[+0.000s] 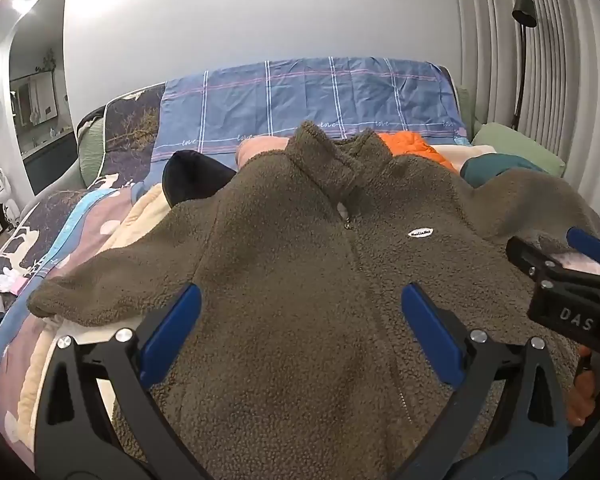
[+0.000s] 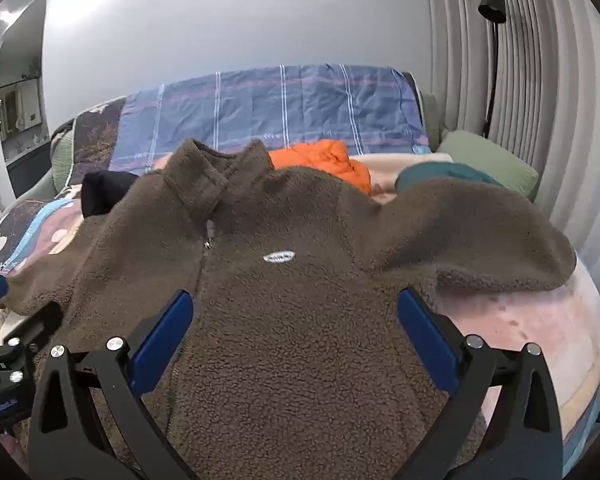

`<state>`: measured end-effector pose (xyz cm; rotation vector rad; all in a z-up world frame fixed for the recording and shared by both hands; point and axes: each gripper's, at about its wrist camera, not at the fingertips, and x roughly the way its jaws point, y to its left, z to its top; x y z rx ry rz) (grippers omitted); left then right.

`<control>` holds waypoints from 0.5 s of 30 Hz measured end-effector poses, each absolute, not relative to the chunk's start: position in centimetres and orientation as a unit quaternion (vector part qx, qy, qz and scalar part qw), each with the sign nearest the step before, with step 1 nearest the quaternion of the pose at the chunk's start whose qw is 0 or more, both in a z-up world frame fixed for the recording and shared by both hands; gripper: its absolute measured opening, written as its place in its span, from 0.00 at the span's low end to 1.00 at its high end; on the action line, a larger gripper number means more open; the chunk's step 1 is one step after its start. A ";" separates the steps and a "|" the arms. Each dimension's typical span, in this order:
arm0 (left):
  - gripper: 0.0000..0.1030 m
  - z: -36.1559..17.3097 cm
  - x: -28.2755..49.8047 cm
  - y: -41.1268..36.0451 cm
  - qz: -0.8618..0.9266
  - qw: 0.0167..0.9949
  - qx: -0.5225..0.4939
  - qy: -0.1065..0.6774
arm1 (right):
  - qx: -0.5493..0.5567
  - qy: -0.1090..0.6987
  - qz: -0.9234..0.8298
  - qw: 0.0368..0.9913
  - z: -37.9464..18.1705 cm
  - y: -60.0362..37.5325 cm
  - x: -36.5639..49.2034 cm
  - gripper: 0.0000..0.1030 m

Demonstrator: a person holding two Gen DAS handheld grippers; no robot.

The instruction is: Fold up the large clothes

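While the brown fleece jacket (image 1: 284, 288) lies flat and face up on the bed (image 1: 40, 240), zipped, collar toward twelve o'clock, no fold has been made in it. Both sleeves stick out, one toward nine o'clock and one toward three, so the whole job looks to be ahead: sleeves in, then the body doubled over. The left claw (image 1: 300, 336) hangs over the lower chest with its blue jaws spread as wide as they go, gripping nothing. The right claw (image 2: 294, 340) is just as wide and just as empty, hovering near the three o'clock sleeve. Beyond the collar sit an orange garment (image 2: 324, 160), a black one (image 1: 192, 180) and a plaid blue sheet (image 1: 308, 100).
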<state>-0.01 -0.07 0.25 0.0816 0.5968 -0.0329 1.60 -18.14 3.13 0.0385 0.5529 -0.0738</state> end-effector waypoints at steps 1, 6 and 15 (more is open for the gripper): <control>0.98 0.4 0.0 -0.1 -0.015 0.957 0.041 0.286 | 0.017 0.264 -0.038 0.964 3.5 -18.2 1.7 0.99; 0.98 0.3 0.0 0.2 0.004 0.967 0.025 0.254 | 0.004 0.201 -0.043 0.979 4.3 -17.3 0.1 0.99; 0.98 -0.6 1.1 0.4 -0.024 0.959 0.025 0.280 | 0.022 0.200 -0.041 0.979 3.8 -17.4 -1.1 0.99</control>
